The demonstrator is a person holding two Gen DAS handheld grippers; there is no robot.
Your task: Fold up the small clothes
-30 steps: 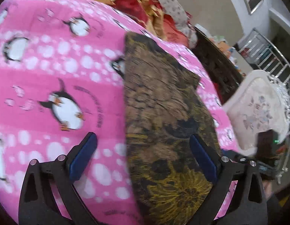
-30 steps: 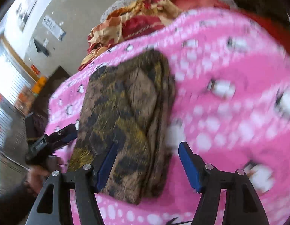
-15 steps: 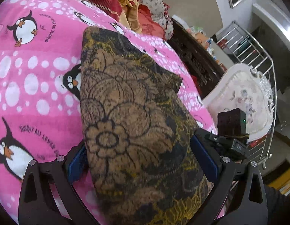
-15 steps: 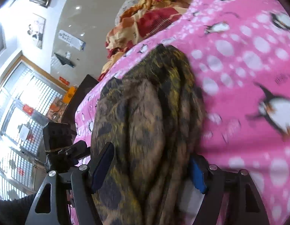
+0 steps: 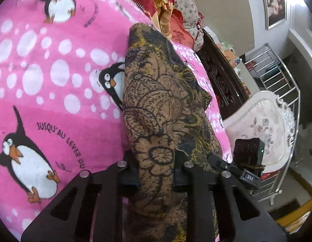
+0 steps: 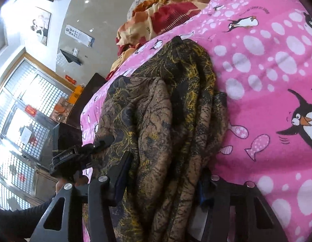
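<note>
The folded garment [image 5: 166, 104] is lying on a pink penguin blanket [image 5: 55, 80] that is covering a bed, close to the blanket's edge at 3 o'clock in the left wrist view, where the surface is dropping away toward a dark carved bed frame [image 5: 222, 76] and a white ornate chair [image 5: 262, 125]. Wide pink room is stretching out toward 9 o'clock. A heap of red and orange bedding [image 6: 162, 16] is crowding the far end at 12 o'clock.

The left hand-held gripper [image 5: 156, 173] is clamping a narrow bunch of the garment's near end. The right hand-held gripper [image 6: 162, 177] is straddling a thicker wad of folds, both fingers pressing into the cloth.

The garment is brown with black floral linework and mustard-yellow patches, stacked in several rumpled layers.
</note>
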